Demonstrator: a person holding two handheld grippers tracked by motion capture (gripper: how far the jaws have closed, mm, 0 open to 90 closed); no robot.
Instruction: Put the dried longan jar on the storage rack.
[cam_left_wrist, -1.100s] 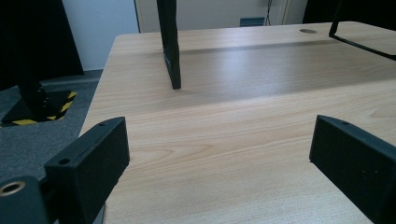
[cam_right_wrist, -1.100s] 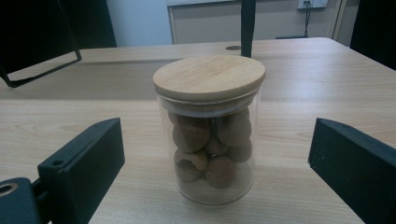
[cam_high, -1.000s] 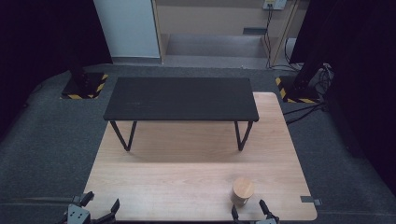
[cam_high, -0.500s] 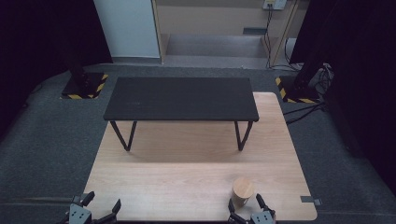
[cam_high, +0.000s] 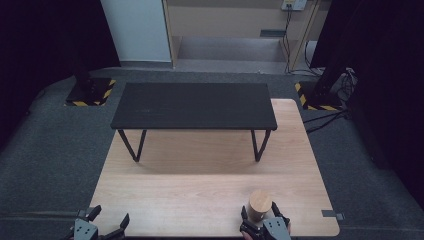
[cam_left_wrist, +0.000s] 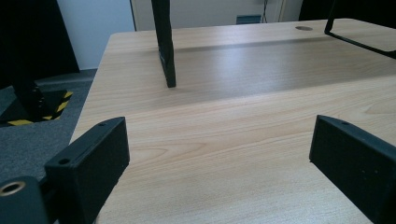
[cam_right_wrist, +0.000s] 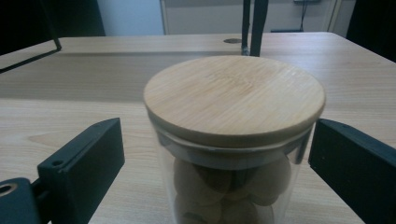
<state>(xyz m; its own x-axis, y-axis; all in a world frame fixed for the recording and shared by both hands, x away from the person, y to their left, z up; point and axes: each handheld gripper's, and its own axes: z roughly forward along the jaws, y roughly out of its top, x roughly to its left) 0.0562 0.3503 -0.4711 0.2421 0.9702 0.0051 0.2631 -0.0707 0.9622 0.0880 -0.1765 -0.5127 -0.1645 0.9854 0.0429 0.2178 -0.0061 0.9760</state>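
While the left hand-held gripper (cam_high: 100, 227) was held wide open and empty at lower left, an upright lidded jar (cam_high: 260, 204) was flanked, untouched, by the open right hand-held gripper (cam_high: 265, 225) on the counter (cam_high: 200, 185).

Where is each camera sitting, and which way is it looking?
High view: above the person's side, looking forward and down on the wooden table; left gripper and right gripper poke in below.
Left gripper view: low between open jaws, facing the black bench.
Right gripper view: low, jaws either side of the lidded jar.
Shared: the jar also shows from above.
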